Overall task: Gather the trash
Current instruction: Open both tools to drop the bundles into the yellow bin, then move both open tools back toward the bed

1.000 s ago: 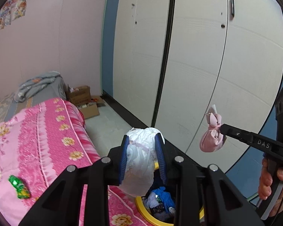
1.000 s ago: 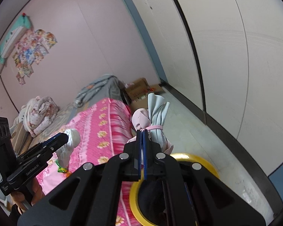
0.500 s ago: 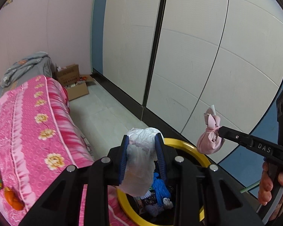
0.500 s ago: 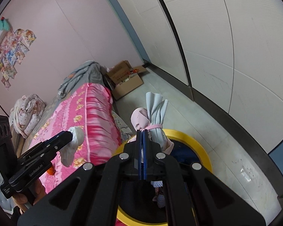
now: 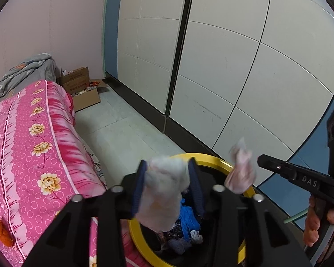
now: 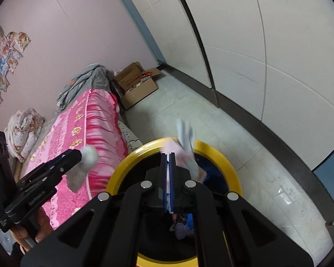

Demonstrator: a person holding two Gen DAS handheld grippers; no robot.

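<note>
My left gripper [image 5: 168, 166] is shut on a white crumpled bundle [image 5: 162, 193] and holds it over the near rim of the yellow-rimmed trash bin [image 5: 211, 156]. The left gripper also shows in the right wrist view [image 6: 78, 153] with the white bundle [image 6: 86, 158]. My right gripper [image 6: 167, 154] has its jaws almost together; the pink tied bag [image 6: 184, 149] is blurred beside its tips, over the bin [image 6: 220, 155]. In the left wrist view the pink bag [image 5: 241, 173] sits just off the right gripper's tip [image 5: 261, 159]. Blue and dark trash [image 5: 189, 220] lies in the bin.
A bed with a pink flowered cover [image 5: 33, 138] is left of the bin, with an orange item [image 5: 1, 231] on it. Open cardboard boxes [image 5: 82, 86] stand by the far wall. White wardrobe doors [image 5: 233, 66] run along the right. Grey floor tiles [image 5: 127, 129] lie between.
Both grippers have moved down and forward over the bin. The pink bag now looks blurred and offset from the right gripper's tips.
</note>
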